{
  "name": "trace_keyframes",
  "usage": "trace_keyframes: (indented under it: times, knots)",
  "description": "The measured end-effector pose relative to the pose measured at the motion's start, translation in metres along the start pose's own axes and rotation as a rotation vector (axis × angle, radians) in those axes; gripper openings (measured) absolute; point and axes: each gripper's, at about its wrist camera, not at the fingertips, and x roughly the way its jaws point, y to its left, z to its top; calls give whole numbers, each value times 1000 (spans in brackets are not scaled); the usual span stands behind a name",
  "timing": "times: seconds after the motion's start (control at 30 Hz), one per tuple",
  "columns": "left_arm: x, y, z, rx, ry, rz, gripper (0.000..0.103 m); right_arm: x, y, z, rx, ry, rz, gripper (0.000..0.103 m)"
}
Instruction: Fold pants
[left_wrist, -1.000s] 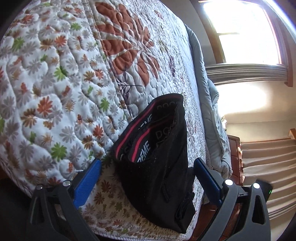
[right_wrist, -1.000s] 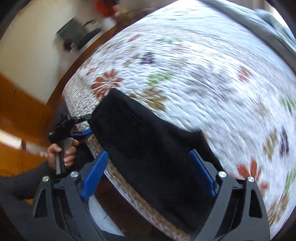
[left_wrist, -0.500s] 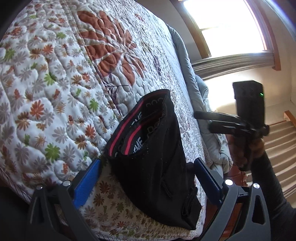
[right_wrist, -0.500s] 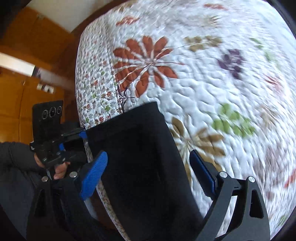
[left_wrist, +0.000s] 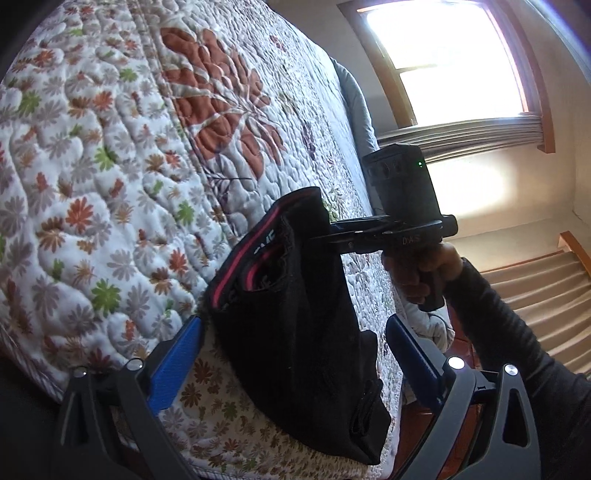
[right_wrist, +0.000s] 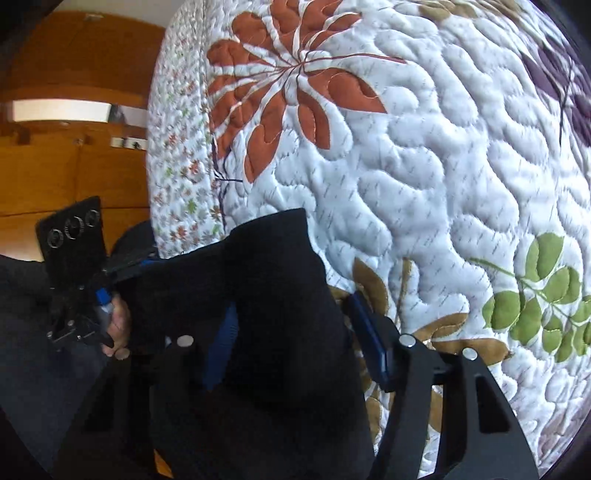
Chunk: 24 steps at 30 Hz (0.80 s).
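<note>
Task's thing: the black fabric pants with a red-striped waistband (left_wrist: 295, 314) lay in a folded bundle on the white quilted bedspread with printed flowers and leaves (left_wrist: 110, 166), close to the bed's near edge.
Long axis: in the left wrist view the bundle ran from the near edge, where its dark end overhung slightly, up and away to the open waistband at the far end.
Right gripper: the black two-finger tool with blue pads (right_wrist: 291, 336) pointed steeply down over the far part of the bundle; its jaws had just been closing, with black cloth between them.
Right grip: in its own view the left pad was sunk against the fabric and the right pad (right_wrist: 369, 343) sat at the cloth's right edge; whether they already pinched could not be told.
Seen from the left: the right tool's tips reached the waistband's right side, the person's hand (left_wrist: 424, 273) and dark sleeve behind it.
Left gripper: the matching tool (left_wrist: 291, 362) stood wide, one pad on each side of the bundle's near end, touching nothing that could be seen.
Nearer hand: the right tool was at the cloth; the left hung just short of it.
Judged relation: the next fold likely turned on carrying the waistband end along the long axis toward the near end.
</note>
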Motion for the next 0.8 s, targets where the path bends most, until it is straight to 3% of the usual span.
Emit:
trace_keyframes:
  times: [0.13,0.3,0.43,0.5,0.6,0.67,0.8]
  knots:
    - [1,8,5,-82,11,-47,98,-2,-9,-3,20,17,69,64]
    - [4,14,9,-104,18,-49,98,-5,-9,-3,3,41,76,67]
    - [9,9,10,-179,6,36,99,1,-7,5,9,43,78,68]
    - [15,-2,11,-172,16,42,97,1,-7,5,11,36,81,70]
    - [20,-7,9,-141,19,108,82,4,-5,7,12,29,84,70]
    - [21,6,8,-156,34,147,58,3,-1,8,-3,30,85,72]
    - [19,11,9,-160,44,140,55,7,1,17,-12,38,103,72]
